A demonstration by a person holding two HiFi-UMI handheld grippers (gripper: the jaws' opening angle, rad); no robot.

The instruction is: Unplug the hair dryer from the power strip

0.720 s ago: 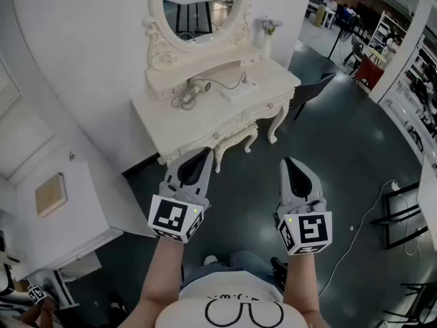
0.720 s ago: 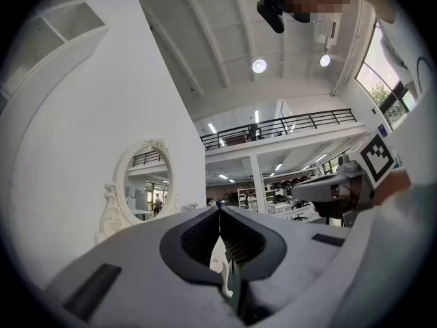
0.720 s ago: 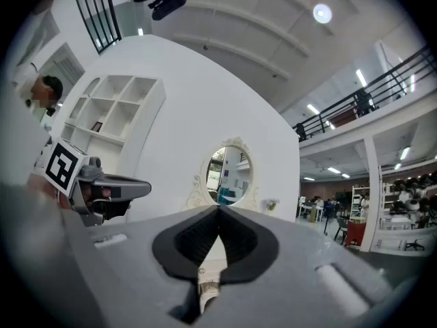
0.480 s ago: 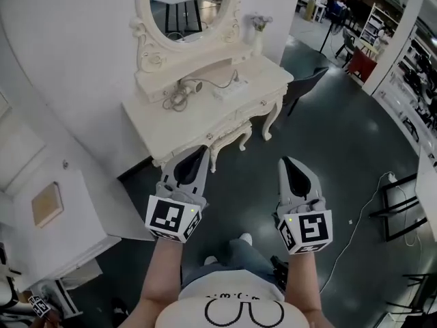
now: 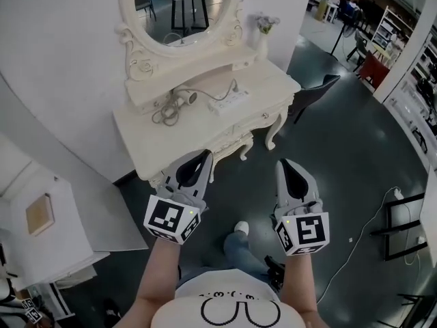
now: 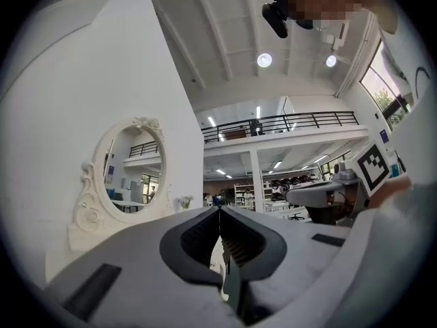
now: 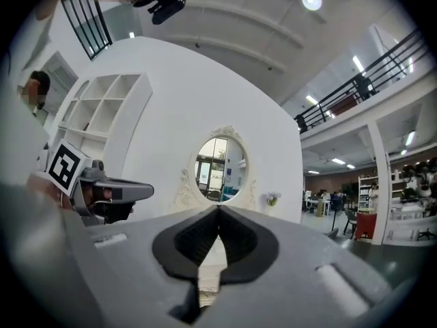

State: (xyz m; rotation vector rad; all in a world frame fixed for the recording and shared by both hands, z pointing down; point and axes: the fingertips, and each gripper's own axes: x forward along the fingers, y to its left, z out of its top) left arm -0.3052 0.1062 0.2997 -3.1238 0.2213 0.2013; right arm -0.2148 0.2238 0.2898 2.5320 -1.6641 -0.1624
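A white hair dryer (image 5: 183,99) lies on the cream dressing table (image 5: 171,142), its coiled cord (image 5: 164,113) beside it. A cable runs from it to a white power strip (image 5: 228,100) a little to the right. My left gripper (image 5: 204,157) is shut and empty, held in the air just short of the table's front edge. My right gripper (image 5: 283,165) is shut and empty too, over the dark floor to the right. In the left gripper view the left gripper (image 6: 220,210) points toward the oval mirror (image 6: 130,169). The right gripper (image 7: 218,210) faces the same mirror (image 7: 218,169).
An oval mirror (image 5: 179,9) stands on the table's back, a small vase of flowers (image 5: 265,27) at its right end. A white cabinet (image 5: 41,217) stands to the left. A dark chair (image 5: 317,91) and a floor cable (image 5: 369,217) lie to the right.
The table has come closer and shifted left in the head view as the person stepped forward. Both grippers stay shut and held the same way.
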